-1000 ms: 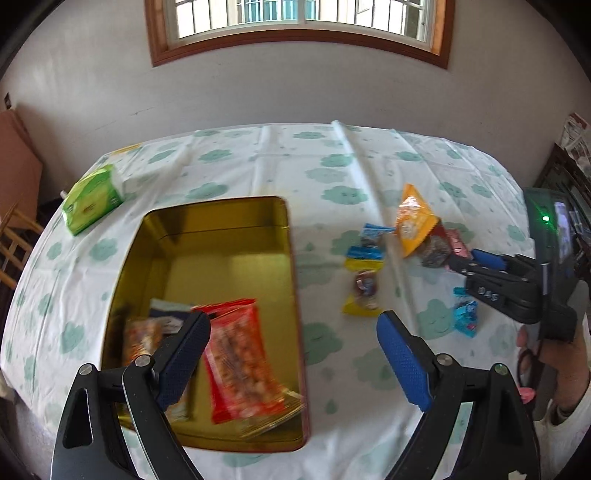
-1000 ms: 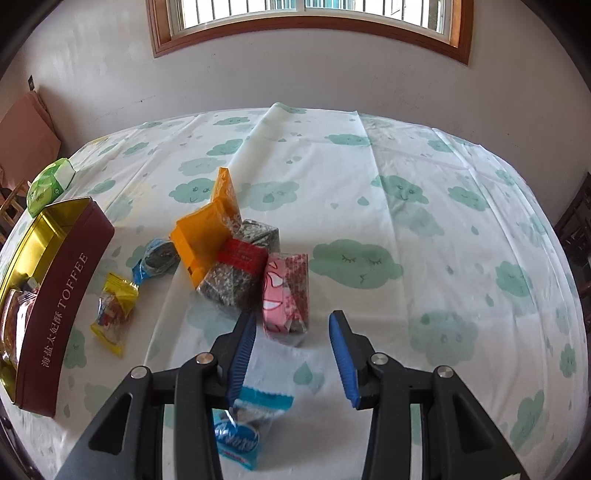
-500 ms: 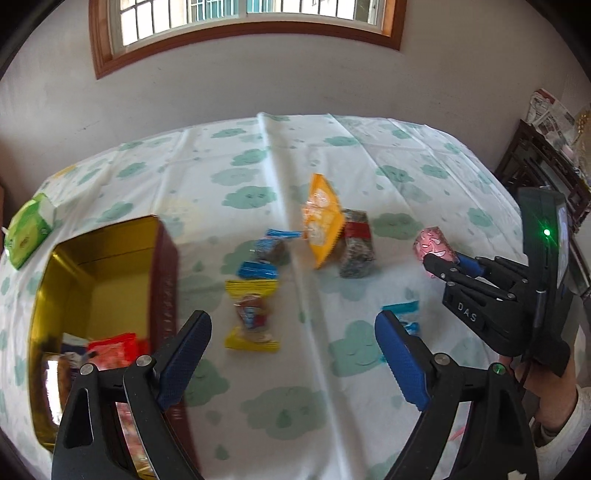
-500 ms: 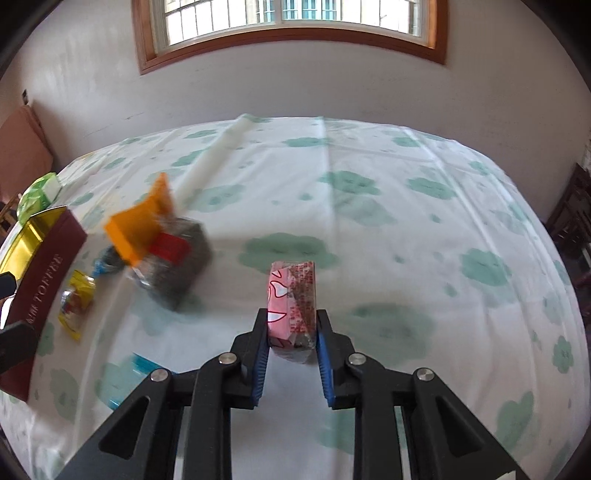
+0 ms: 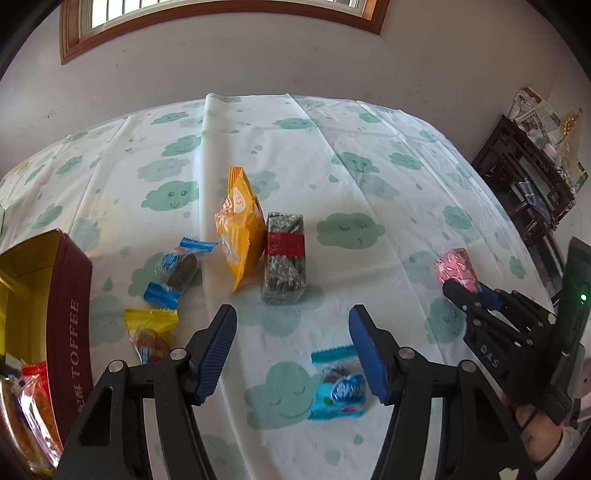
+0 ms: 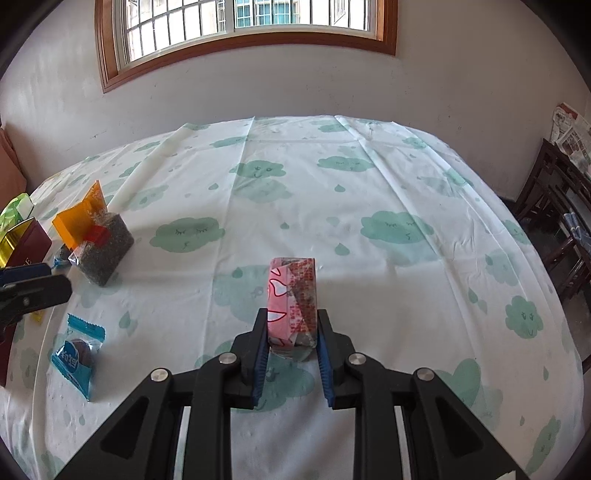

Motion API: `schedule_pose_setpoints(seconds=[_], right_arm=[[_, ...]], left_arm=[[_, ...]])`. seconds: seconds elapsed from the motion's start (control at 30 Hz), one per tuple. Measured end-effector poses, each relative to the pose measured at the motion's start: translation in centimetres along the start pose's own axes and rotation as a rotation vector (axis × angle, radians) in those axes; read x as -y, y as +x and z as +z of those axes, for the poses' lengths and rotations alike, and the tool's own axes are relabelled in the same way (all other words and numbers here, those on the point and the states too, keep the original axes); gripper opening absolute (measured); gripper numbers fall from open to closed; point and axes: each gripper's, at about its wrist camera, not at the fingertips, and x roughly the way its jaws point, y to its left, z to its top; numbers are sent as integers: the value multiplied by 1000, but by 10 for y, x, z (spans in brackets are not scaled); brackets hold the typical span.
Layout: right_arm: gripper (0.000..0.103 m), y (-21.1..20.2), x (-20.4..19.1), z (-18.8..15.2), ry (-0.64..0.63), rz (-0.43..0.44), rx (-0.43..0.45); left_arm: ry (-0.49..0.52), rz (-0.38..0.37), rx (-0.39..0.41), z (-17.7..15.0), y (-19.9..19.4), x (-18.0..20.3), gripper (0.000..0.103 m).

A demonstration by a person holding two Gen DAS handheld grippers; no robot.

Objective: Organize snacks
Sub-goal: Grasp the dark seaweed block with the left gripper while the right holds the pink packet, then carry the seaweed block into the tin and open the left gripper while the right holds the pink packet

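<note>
Snack packets lie scattered across the tabletop [image 5: 369, 184], which wears a white plastic cloth printed with green clouds. Since a second ago the right gripper [image 6: 291, 332] has closed on the pink rectangular wrapped snack block [image 6: 293, 295]: its fingers then stood apart over the packet, and now pinch it from both sides at centre frame in the right wrist view, seemingly raised off the cloth. That snack is picked and looks ready to go to the dark red toffee tin with gold lining [image 5: 70, 314] at the lower left of the left wrist view.

The left gripper [image 5: 291, 350] has swung away from the tin to the loose snacks; its fingers have just been closing yet are spread with nothing between them, and the light blue wrapped candy [image 5: 340, 387] lies just beside the right-hand finger. Above them stand an orange pouch [image 5: 240, 229] leaning on a clear block of dark seeds with a red band [image 5: 284, 258]; a blue-wrapped chocolate [image 5: 177, 269] and a yellow-wrapped sweet [image 5: 151, 332] lie left.

A wood-framed window [image 6: 251, 22] tops the white wall, with dark wooden furniture [image 5: 528, 192] at right.
</note>
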Motion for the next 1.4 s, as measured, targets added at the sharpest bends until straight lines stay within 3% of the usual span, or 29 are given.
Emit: schedule_pose_setpoints(seconds=[0.3, 0.4, 0.47, 0.53, 0.9, 1.4], right_arm=[[25, 0, 2, -1, 13, 20, 0], [25, 0, 2, -1, 14, 21, 0], [25, 0, 2, -1, 14, 21, 0], [25, 0, 2, -1, 13, 20, 0], [25, 1, -4, 0, -16, -14, -5], [26, 1, -7, 1, -29, -32, -7]], left_arm=[[-10, 12, -27, 21, 26, 1, 45], [-10, 15, -36, 26, 33, 0, 38], [-13, 24, -53, 27, 39, -2, 25], [-11, 34, -56, 26, 40, -3, 23], [15, 52, -61, -5, 15, -4, 22], [12, 100, -28, -43, -53, -20, 22]])
